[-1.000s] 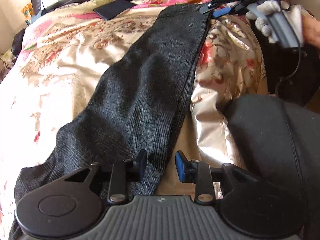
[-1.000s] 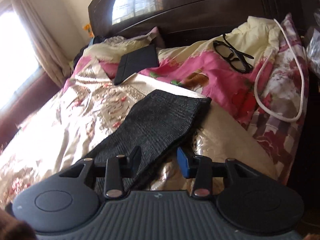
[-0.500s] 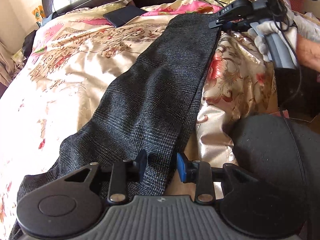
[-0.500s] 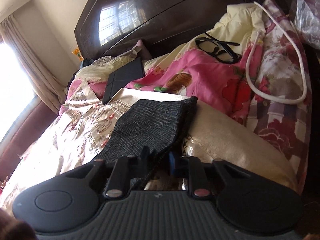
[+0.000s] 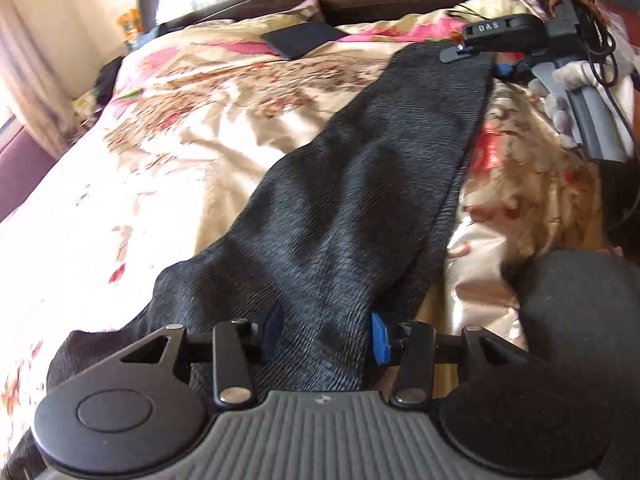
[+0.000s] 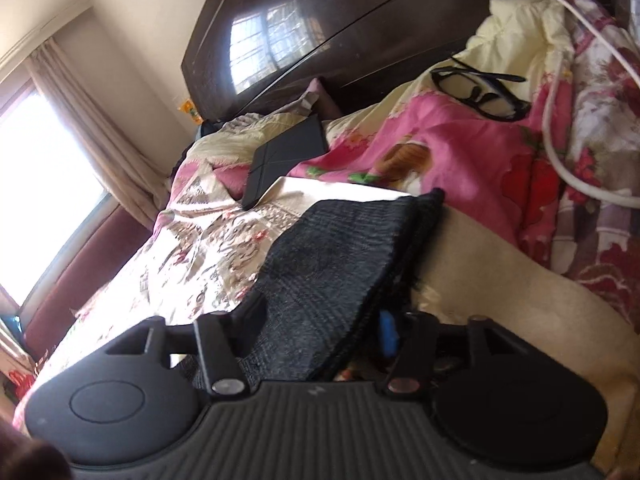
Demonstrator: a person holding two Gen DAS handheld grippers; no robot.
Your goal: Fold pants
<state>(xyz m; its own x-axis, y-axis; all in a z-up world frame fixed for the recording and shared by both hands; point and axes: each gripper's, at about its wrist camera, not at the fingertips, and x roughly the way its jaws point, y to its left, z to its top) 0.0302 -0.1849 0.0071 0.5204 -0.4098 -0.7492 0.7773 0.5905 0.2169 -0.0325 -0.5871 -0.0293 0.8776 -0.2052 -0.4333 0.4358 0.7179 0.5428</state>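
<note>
On my left, the left gripper (image 5: 322,338) stands with its jaws parted, having just been opening, and the near end of the dark grey pants (image 5: 360,184) lies between them, stretched in a long strip across the floral bedspread (image 5: 192,128) toward the headboard (image 6: 360,32). On my right, the right gripper (image 6: 320,320) has just been opening too, jaws apart, straddling the far end of the pants; glasses (image 6: 480,88) lie on the pink blanket (image 6: 460,152) beyond.
</note>
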